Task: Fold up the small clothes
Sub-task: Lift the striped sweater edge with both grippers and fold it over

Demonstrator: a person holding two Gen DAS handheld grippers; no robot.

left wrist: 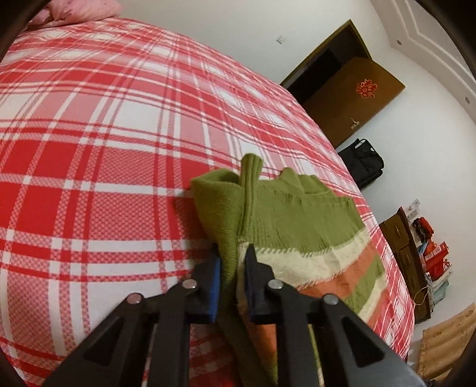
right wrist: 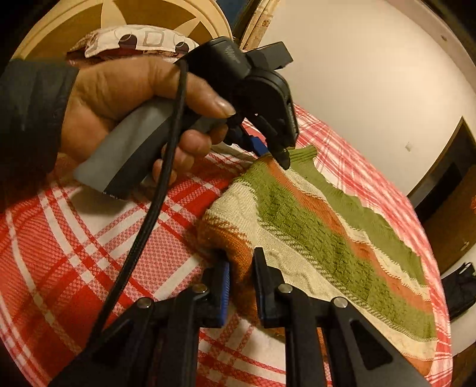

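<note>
Now mid-fold: left gripper [left wrist: 233, 269] and right gripper [right wrist: 241, 275] both clenched on striped knit sweater [right wrist: 312, 226] edge over plaid bedsheet [left wrist: 104, 148]. Next: carry edge across evenly, lay flat.

The left wrist view is being taken low over the bed [left wrist: 89, 148], along the left gripper [left wrist: 233, 262], facing across the plaid cover toward a far wall and door [left wrist: 351, 101]. The sweater [left wrist: 297, 226] is being framed very close, at the fingers. The right wrist view is being taken along the right gripper [right wrist: 241, 268], equally near, facing the headboard [right wrist: 74, 23] side. The sweater [right wrist: 327, 232], the cover and the door are being shared by both views; the left gripper [right wrist: 279, 154] is being caught in the right one.
</note>
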